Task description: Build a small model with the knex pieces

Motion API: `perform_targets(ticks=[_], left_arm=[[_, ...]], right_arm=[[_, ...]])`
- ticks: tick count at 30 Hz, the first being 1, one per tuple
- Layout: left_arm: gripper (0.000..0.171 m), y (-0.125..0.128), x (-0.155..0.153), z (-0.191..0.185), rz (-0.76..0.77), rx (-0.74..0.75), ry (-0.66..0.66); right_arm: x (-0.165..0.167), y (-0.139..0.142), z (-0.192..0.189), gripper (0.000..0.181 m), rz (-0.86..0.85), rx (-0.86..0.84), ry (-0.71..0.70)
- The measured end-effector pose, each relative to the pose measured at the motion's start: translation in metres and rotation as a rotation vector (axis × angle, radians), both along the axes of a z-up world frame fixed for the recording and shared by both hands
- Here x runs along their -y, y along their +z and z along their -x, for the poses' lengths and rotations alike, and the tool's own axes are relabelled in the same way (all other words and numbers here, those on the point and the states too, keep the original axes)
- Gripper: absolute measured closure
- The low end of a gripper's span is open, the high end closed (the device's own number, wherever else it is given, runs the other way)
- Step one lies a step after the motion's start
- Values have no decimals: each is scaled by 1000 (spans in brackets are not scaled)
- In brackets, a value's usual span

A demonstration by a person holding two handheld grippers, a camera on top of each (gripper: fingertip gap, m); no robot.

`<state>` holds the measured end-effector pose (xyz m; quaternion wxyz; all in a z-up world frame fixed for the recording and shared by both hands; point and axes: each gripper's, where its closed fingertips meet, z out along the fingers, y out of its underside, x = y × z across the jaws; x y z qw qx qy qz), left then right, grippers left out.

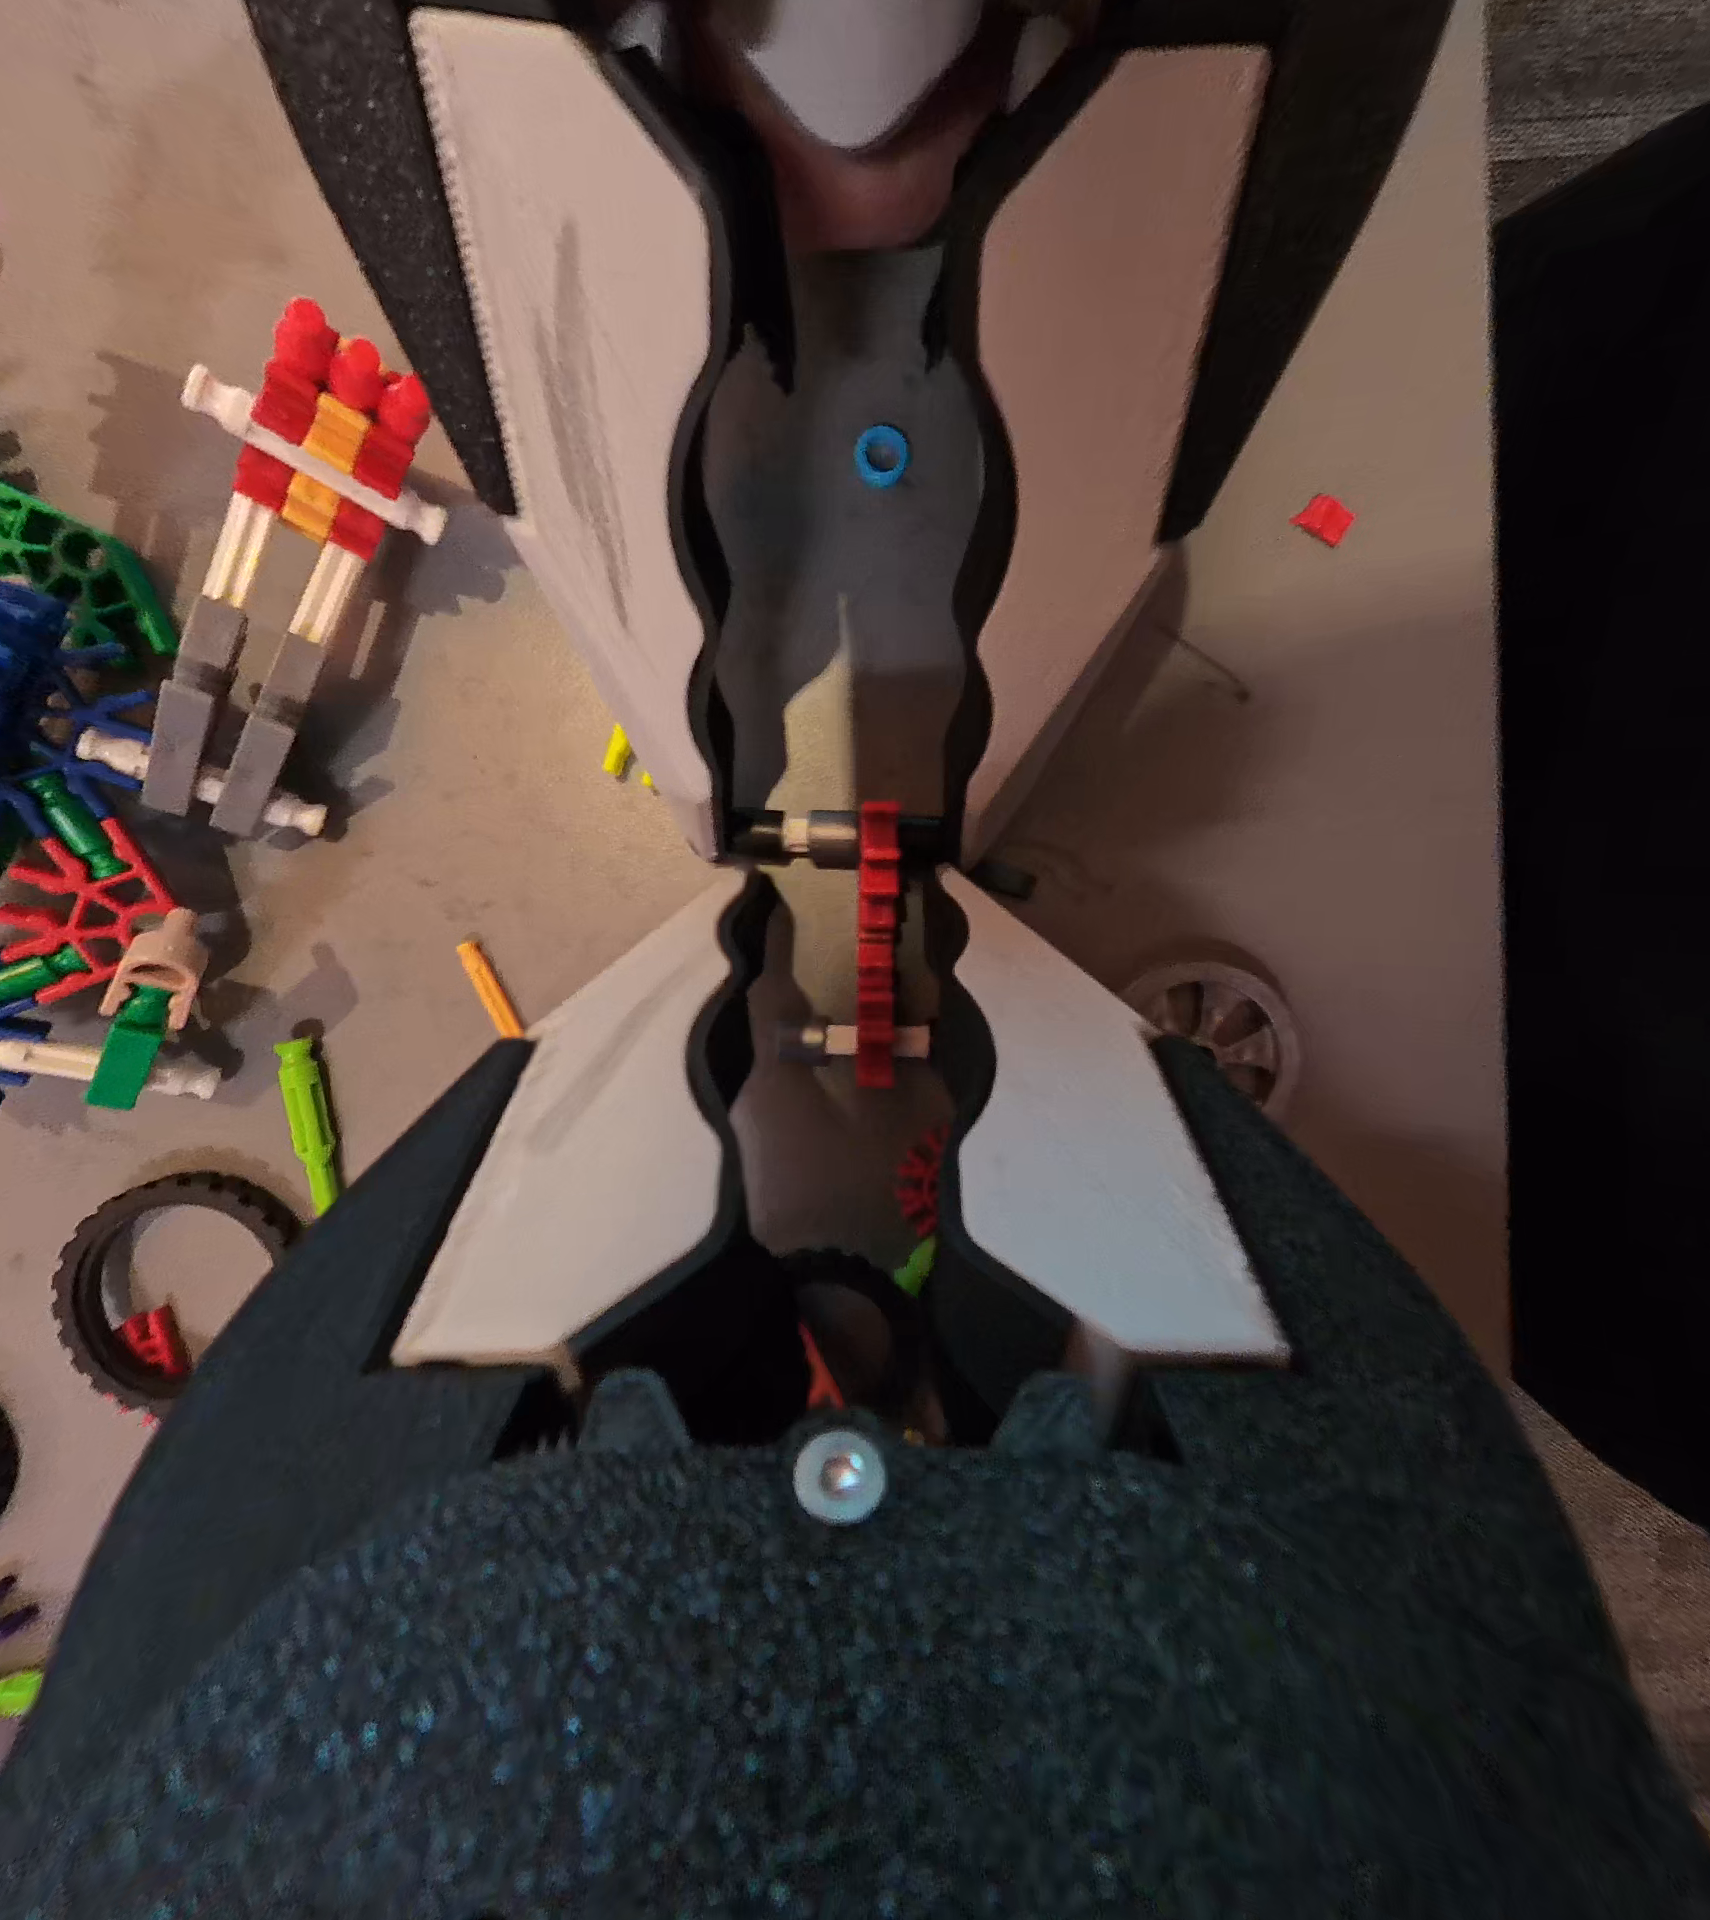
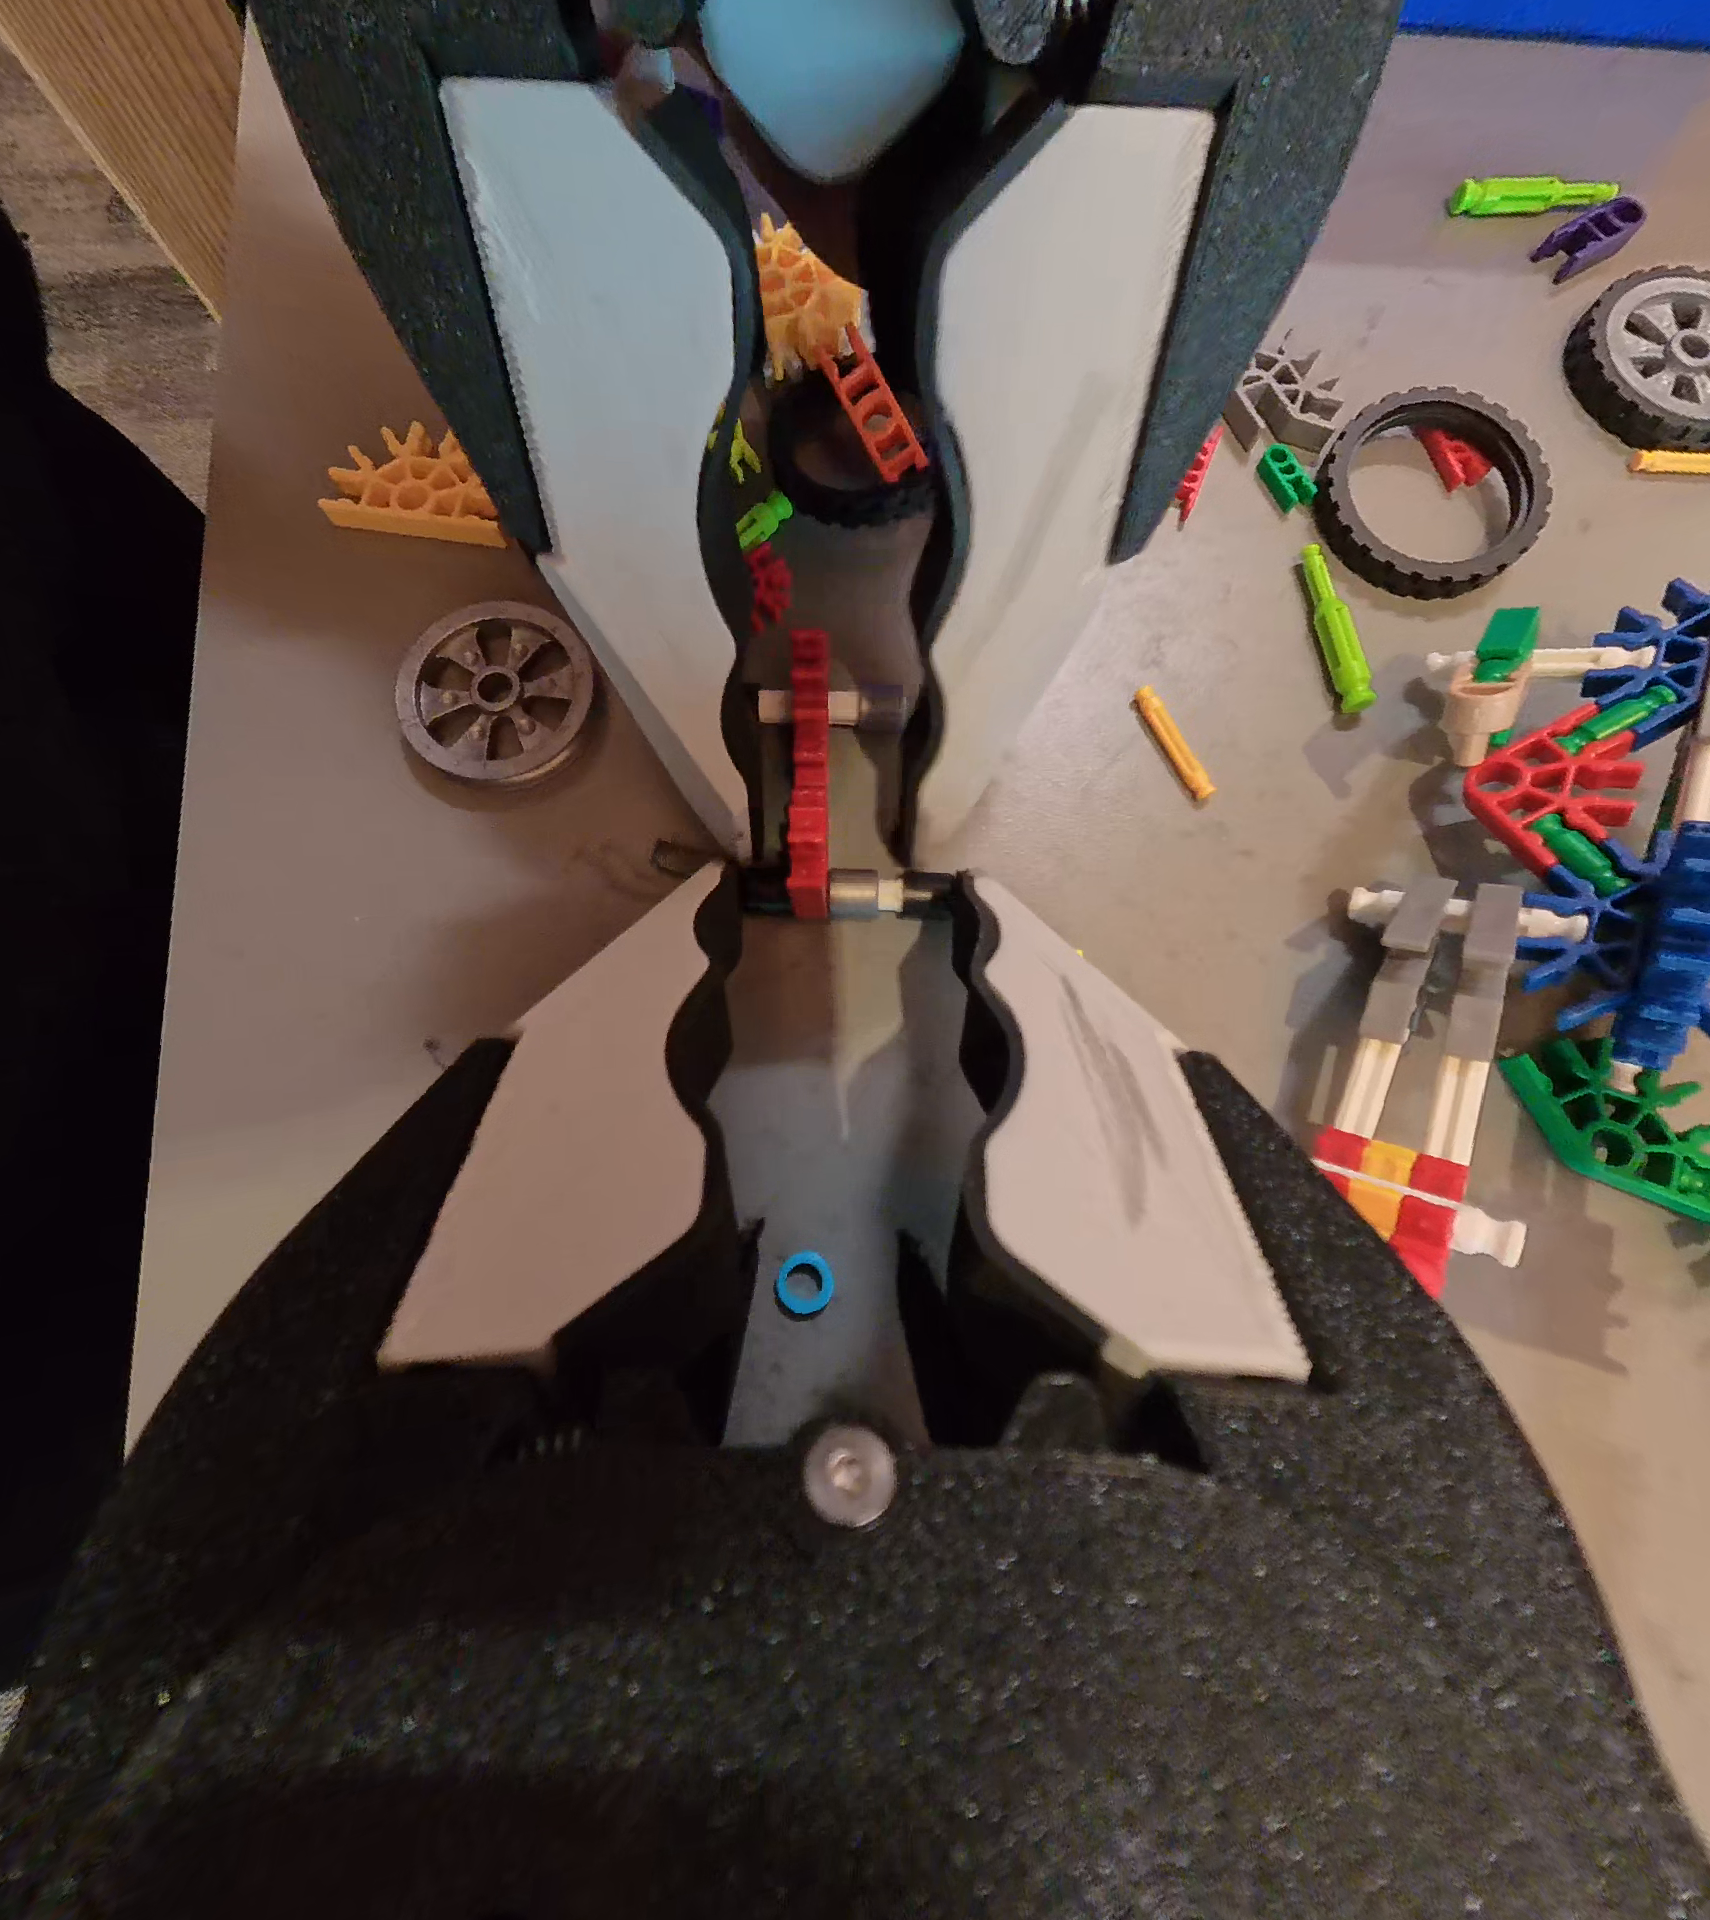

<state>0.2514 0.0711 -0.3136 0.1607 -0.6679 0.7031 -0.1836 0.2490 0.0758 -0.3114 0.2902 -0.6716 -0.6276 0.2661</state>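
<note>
My two grippers face each other tip to tip over a grey table (image 1: 1277,727). My right gripper (image 2: 851,883) is shut on a short dark rod with a grey sleeve (image 2: 866,894), gripping it at both ends. A red toothed piece (image 2: 809,769), seen edge-on, sits on that rod and runs to a second, white rod (image 2: 830,709). My left gripper (image 1: 846,883) is slightly open. Its fingers flank the red piece (image 1: 877,935) and the white rod (image 1: 846,1039) without clearly touching them. The right gripper (image 1: 840,836) enters the left wrist view from the top.
A blue ring (image 1: 880,457) lies under the right gripper. On one side lie a red, orange and grey model (image 1: 311,499), a blue, green and red frame (image 1: 30,790), a loose tyre (image 1: 170,1283) and small rods. A grey wheel hub (image 2: 498,696) lies near the table edge. Only a small space, under 4 cm, lies between the two pairs of fingers. From either gripper's tips it is about 6 cm to the grey wheel hub (image 2: 498,696).
</note>
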Motion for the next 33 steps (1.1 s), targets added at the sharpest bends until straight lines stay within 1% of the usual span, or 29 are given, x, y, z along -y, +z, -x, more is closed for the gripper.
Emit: perform_targets(ticks=[6,7,8,9,10,12,14,19,24,33], left_arm=[[142,0,0,1,12,5,19],[138,0,0,2,21,8,20],[129,1,4,1,51,17,13],[128,2,6,0,78,25,15],[128,2,7,-1,77,29,13],[134,1,3,-1,39,20,16],[131,0,2,-1,23,16,16],[132,0,2,-2,-8,22,38],[134,0,2,-3,-11,33,65],[134,0,2,-2,-6,36,64]], right_arm=[[0,0,0,142,2,-1,0],[0,0,0,142,3,-2,1],[0,0,0,142,8,-3,1],[0,0,0,142,11,-3,0],[0,0,0,141,9,-3,0],[0,0,0,142,10,-3,0],[0,0,0,142,10,-3,-1],[0,0,0,142,10,-3,-2],[0,0,1,144,16,-4,1],[0,0,1,144,22,-4,3]])
